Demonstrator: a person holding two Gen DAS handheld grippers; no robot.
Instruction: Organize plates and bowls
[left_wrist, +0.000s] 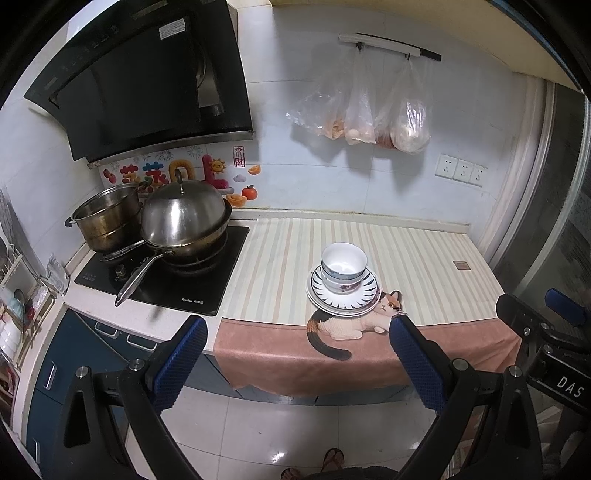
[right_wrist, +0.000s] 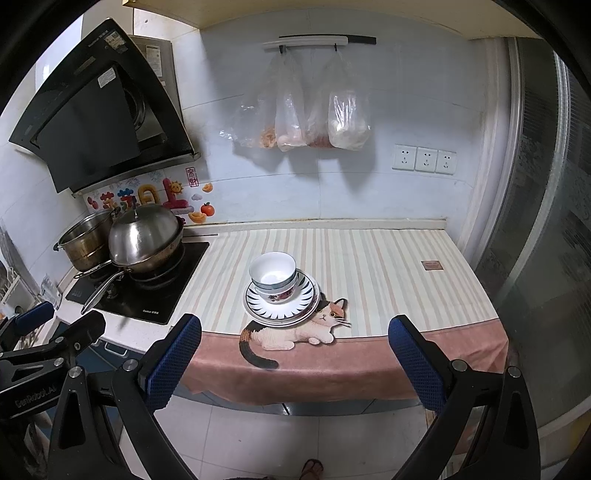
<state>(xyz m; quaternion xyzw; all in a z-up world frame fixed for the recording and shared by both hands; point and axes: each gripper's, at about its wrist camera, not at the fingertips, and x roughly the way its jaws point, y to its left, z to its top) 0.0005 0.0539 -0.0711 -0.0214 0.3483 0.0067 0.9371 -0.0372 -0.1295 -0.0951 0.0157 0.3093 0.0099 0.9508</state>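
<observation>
Both the left gripper (left_wrist: 297, 332) and the right gripper (right_wrist: 294, 330) are hovering wide apart and empty off the counter's front edge. Beyond them, two nested bowls (right_wrist: 274, 277) are sitting on stacked plates (right_wrist: 281, 308) atop the striped cloth (right_wrist: 388, 273), beside a printed cat (right_wrist: 295, 330), nothing blocking. Farther left, a lidded wok (left_wrist: 184, 225) and pot (left_wrist: 105, 218) are crowding the stove (left_wrist: 166, 280).

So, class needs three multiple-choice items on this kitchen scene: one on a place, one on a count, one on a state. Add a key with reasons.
1. Where do the bowls stand?
A. on the stove
B. on the plates
C. on the floor

2. How many wall sockets are there?
A. one
B. five
C. three

3. How are the two grippers?
A. both open, empty
B. both shut on a bowl
C. one holds a plate

Key:
1 B: the bowls sit nested on the plates on the cloth.
2 C: three sockets sit side by side.
3 A: the left gripper and right gripper have their fingers wide apart, with nothing between them.
</observation>
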